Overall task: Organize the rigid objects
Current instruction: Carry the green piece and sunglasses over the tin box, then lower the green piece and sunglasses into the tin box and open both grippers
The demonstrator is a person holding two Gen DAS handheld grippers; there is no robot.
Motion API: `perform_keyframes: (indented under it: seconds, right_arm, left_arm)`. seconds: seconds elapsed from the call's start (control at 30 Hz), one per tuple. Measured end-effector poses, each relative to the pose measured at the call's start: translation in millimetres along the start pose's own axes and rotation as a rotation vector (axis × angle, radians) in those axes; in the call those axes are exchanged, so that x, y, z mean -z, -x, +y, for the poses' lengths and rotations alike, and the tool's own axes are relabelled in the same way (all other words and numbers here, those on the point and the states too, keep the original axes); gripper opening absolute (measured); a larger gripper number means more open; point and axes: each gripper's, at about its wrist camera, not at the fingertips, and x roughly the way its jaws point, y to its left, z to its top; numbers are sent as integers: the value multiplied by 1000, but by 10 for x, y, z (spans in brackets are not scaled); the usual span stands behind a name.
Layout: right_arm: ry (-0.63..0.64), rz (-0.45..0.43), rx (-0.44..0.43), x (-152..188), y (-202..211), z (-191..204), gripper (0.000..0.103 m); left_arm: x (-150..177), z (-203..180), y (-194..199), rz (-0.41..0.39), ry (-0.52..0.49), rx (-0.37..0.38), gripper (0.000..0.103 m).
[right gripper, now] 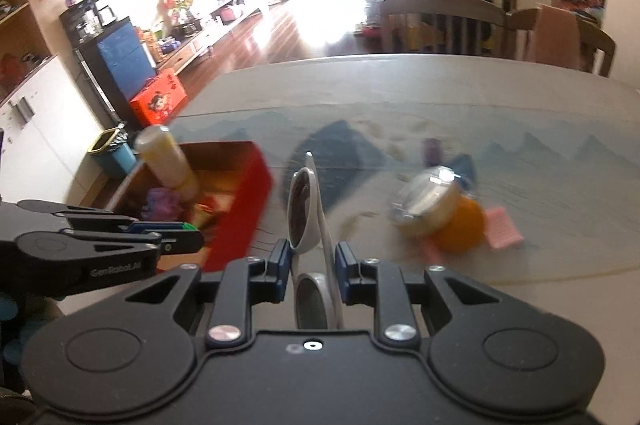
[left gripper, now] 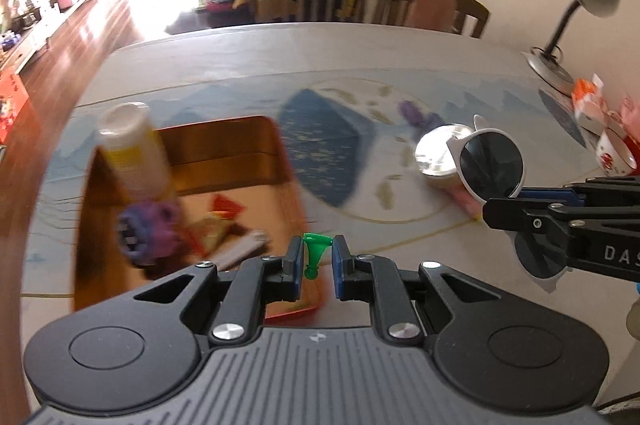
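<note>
Left gripper (left gripper: 316,261): low centre of the left wrist view, pads closed in on a small green peg (left gripper: 314,252); the peg looks lightly pinched at its top, and it hangs just over the near right corner of the box.
Right gripper (right gripper: 312,265): low centre of the right wrist view, clenched on the white sunglasses (right gripper: 306,209) near the bridge, one dark lens sticking up past the fingertips, the other lens down between the pads.
Box (left gripper: 280,161): red outside, brown inside, centre left in the left wrist view; it already holds a yellow bottle (left gripper: 132,153) leaning at the far left, a purple toy (left gripper: 150,231) and some wrappers.
Step in hand: by my reading, both grippers are carrying their loads toward the box.
Doing it well: bring the peg further over the box floor before letting go, aiming for the bare patch right of the purple toy; keep the sunglasses level and clear of the left gripper, then lower them flat, lenses not scraping the box wall.
Risk: the peg could slip from so slight a pinch; blur suggests fast motion, so slow down near the rim.
Left on the table (left gripper: 400,57): a foil-lidded cup (left gripper: 436,155) on its side at centre right.
</note>
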Motion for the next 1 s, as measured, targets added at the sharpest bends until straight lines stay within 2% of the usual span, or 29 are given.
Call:
perform_keyframes:
  seconds: [0.23, 0.53, 0.7, 1.0]
  right_arm:
    - [37, 17, -22, -197, -337, 457, 23]
    - [49, 74, -2, -395, -895, 809, 23]
    - [92, 114, 25, -431, -1230, 934, 23]
    - [190, 168, 54, -436, -1531, 1130, 23]
  left_arm:
    - [27, 476, 33, 23, 39, -46, 14]
    - [3, 927, -98, 73, 53, -81, 14]
    - [17, 1043, -265, 114, 40, -85, 14]
    - [42, 1062, -435, 159, -1, -63, 14]
